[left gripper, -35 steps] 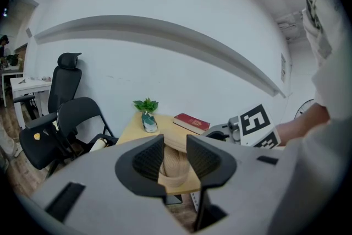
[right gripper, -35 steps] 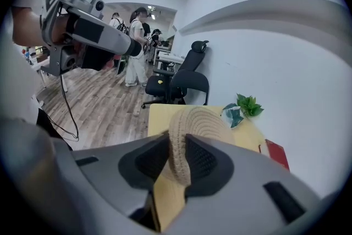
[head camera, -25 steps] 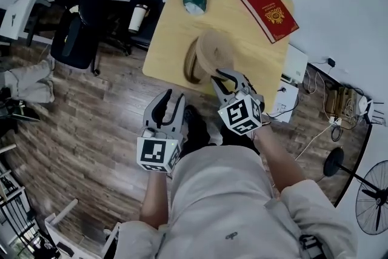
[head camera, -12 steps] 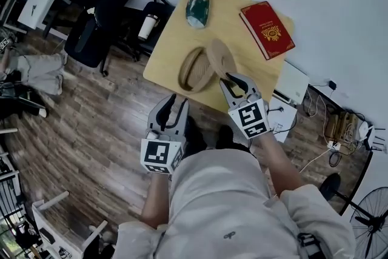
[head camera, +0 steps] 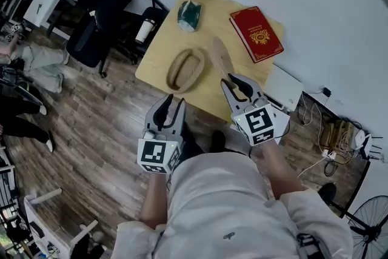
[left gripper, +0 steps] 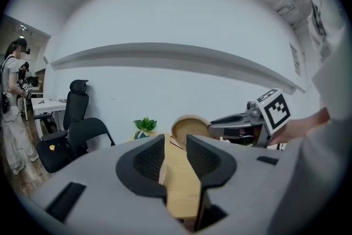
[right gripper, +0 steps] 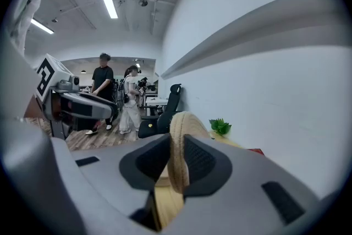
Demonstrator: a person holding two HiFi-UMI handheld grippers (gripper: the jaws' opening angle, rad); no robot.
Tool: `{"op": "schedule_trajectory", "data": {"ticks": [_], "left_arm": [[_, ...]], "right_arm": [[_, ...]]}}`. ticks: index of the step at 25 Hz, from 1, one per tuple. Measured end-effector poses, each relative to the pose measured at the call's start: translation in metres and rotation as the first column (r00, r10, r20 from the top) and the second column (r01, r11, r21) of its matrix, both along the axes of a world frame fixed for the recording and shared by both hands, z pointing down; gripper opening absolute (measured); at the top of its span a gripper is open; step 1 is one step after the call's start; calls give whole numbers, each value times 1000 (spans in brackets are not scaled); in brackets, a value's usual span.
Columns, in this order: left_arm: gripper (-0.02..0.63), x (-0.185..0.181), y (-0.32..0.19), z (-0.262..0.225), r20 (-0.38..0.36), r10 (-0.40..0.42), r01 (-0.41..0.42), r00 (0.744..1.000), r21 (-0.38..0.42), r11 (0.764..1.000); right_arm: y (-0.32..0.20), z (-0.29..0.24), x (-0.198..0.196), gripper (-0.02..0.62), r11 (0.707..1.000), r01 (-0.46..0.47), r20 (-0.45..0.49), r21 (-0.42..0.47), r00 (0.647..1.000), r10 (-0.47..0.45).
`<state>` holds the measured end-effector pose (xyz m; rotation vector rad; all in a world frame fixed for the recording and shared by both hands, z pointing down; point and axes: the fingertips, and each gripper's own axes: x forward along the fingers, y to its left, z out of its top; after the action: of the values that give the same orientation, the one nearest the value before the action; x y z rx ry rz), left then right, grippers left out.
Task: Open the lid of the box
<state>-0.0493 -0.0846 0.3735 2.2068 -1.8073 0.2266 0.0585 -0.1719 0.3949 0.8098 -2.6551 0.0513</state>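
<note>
The light wooden bench with rounded corners carries everything, and its near edge is the first hazard. The oval woven straw box sits open just inside that edge, so a knock from either hand could push it off onto the wooden floor. The red hardback book with a gold emblem lies at the far right of the bench, well apart from the box. It would be struck only if the lid were swung wide to the right. The oval woven lid is already off the box and stands on edge just to its right. The right claw pinches its near rim, pads closed on the weave. That hold looks thin to me: only the rim is caught, the straw is springy, and most of the lid stands beyond the pads. It could pivot in the grip or slip free, and a fall would likely land it on the bench edge or the box. The left claw hangs off the near left side of the bench, jaws slightly apart with nothing between them, so it cannot steady the box if the lid drops. The small green pouch on the far side is, I judge, out of harm's way.
</note>
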Motion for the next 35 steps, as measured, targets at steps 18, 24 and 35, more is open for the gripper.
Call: {"op": "schedule_trajectory", "data": {"ticks": [18,24,35], "left_arm": [[118,40,37,-12,-15,-76,77,997,36,996],[114,41,44,-14,-20,-91,92,996,40,995],[84,34,52,-16,-21,-118,119,993,53,991]], "right_arm": [[46,-40,57,78,997,23,196,-73,981,-8],[53,-44,62,78,995,32,226,-90,974,-11],[59,-49,63,78,994,31,258,-107,966,-2]]}}
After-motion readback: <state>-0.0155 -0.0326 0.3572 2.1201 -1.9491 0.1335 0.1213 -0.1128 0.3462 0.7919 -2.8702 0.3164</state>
